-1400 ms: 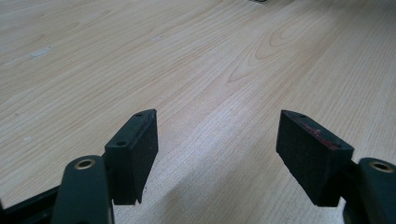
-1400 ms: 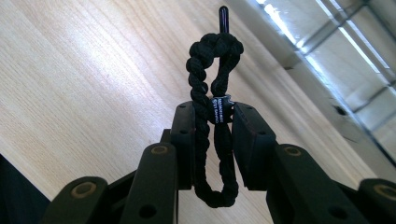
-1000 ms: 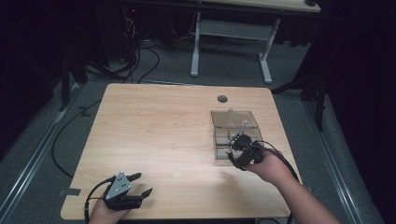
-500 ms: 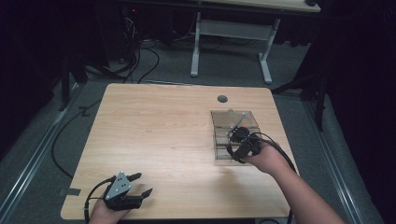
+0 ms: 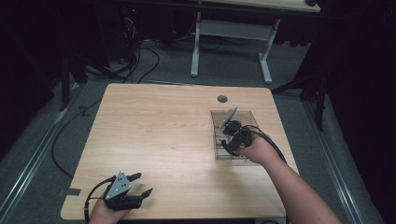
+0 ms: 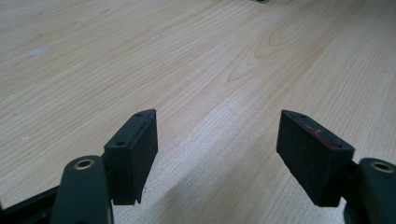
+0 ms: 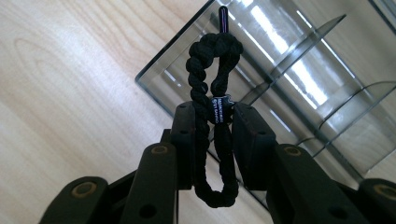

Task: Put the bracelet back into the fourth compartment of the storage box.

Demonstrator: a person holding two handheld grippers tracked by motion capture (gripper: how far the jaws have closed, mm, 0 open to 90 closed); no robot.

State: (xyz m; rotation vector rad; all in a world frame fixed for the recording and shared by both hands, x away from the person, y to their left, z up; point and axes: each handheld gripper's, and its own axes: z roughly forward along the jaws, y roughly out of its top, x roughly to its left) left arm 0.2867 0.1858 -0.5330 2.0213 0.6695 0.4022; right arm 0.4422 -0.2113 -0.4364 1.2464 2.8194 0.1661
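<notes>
A black braided cord loop (image 7: 211, 116) with a small dark tag sits clamped between my right gripper's (image 7: 214, 135) pads, its knotted upper end sticking up beyond them. That right gripper (image 5: 232, 135) hovers over a clear plastic organiser box (image 5: 223, 154) with dividers (image 7: 299, 46), on the right half of the wooden table (image 5: 163, 130). My left gripper (image 5: 140, 184) rests near the table's front left edge, jaws open and nothing between the pads (image 6: 135, 154), pointing across bare wood (image 6: 210, 56).
A round grommet hole (image 5: 222, 99) lies near the table's far edge. Beyond the table stands a white desk frame (image 5: 233, 32), with cables on the dark floor (image 5: 140, 60). Bare wood spans the left and middle of the table.
My right gripper, holding the black cord, has moved away from the front edge and over the clear box. The left gripper has stayed where it was.
</notes>
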